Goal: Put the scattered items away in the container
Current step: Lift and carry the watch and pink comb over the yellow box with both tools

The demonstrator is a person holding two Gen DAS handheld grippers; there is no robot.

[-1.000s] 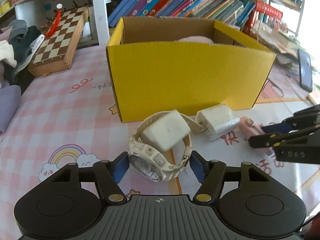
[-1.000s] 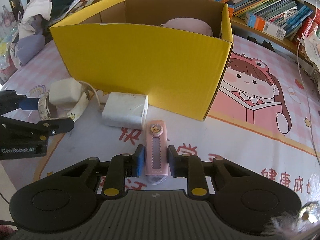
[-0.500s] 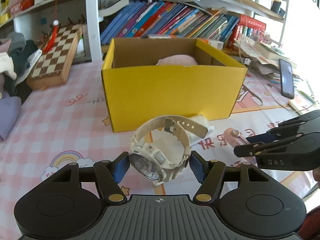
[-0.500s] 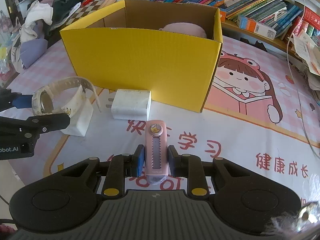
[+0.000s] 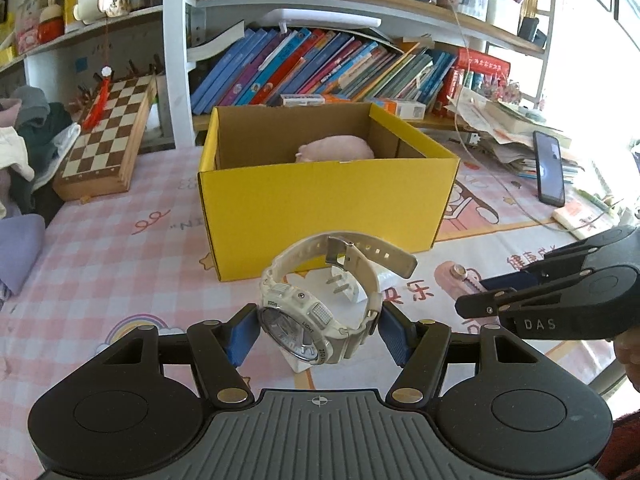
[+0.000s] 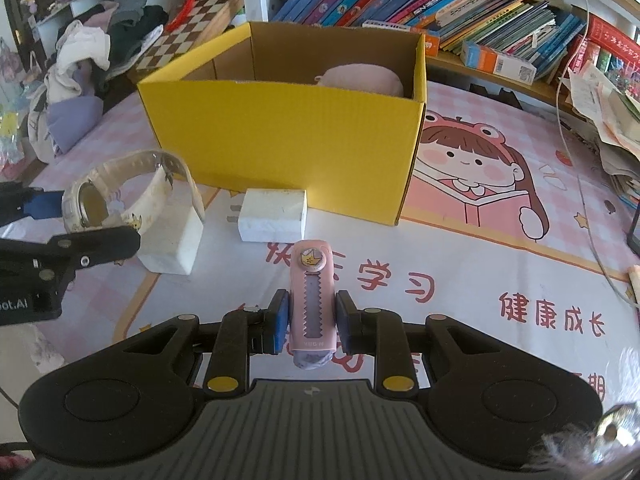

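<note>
My left gripper [image 5: 316,332] is shut on a white wristwatch [image 5: 320,320], held above the table in front of the yellow cardboard box [image 5: 320,204]. The watch [image 6: 120,196] and the left gripper [image 6: 52,232] also show at the left of the right wrist view. My right gripper [image 6: 311,322] is shut on a pink utility knife [image 6: 312,300], lifted off the table short of the box [image 6: 280,140]. Two white chargers [image 6: 272,220] [image 6: 172,244] lie on the table near the box's front wall. A pink soft item [image 5: 336,150] lies inside the box.
A chessboard case [image 5: 108,140] and a pile of clothes [image 6: 92,64] sit to the left. Bookshelves [image 5: 320,68] run behind the box. A phone [image 5: 550,168] and stacked papers [image 5: 512,128] lie at the right, with a cable [image 6: 580,184] across the cartoon mat [image 6: 480,168].
Both grippers have risen and pulled back from the box. The watch has come up off the square charger, which stays on the table. The pink knife has lifted with the right gripper.
</note>
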